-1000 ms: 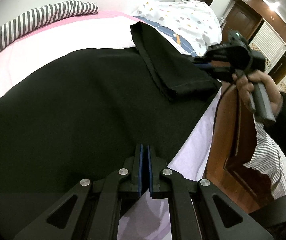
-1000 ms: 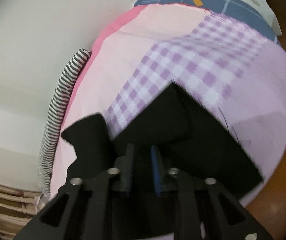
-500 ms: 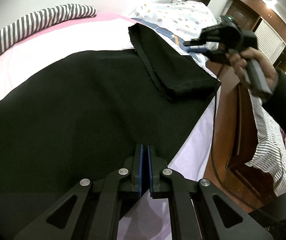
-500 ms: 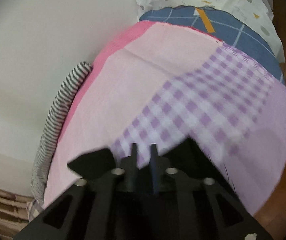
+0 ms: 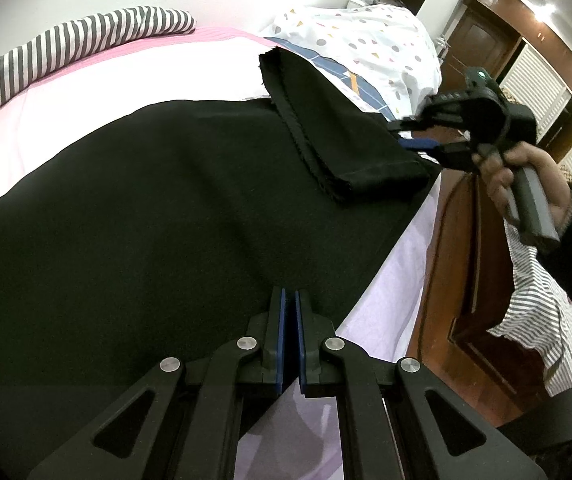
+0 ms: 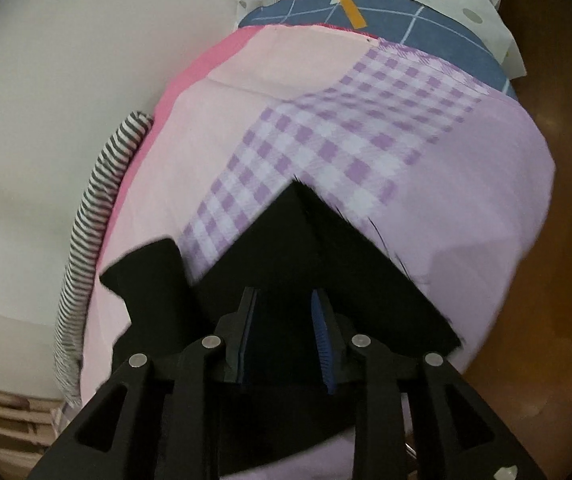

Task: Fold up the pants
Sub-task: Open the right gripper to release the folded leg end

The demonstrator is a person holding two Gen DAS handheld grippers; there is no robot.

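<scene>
Black woven-fabric pants (image 5: 174,216) are spread flat across a bed sheet with pale pink, lilac and purple-check panels (image 6: 325,128), with one end already doubled back into a thick folded flap (image 5: 337,136) near the bed's right edge. The left gripper (image 5: 289,320) is seen with its blue-padded jaws pressed together at the near hem; whether cloth is pinched between them cannot be told, since only the fabric edge behind the tips is visible. The right gripper (image 6: 286,312) is held by a hand (image 5: 525,176) at the flap's far corner; its jaws have just been opening and stand partly apart, with black cloth lying between them but not pressed by the pads. Risk is judged as follows: with the flap let go so close to the mattress edge, the doubled layer may be dragged off or uncurled if a pad snags the frayed seam when the gripper is drawn back. The fold looks skewed, one corner pointing up the bed, so later folds may be stacked crooked unless it is squared. Slack in the big panel may be bunched if the near hem is lifted one-sided. A grey-and-white striped cloth (image 5: 66,48) along the wall and a spotted white pillow (image 5: 365,40) are well apart and unlikely to be caught.
</scene>
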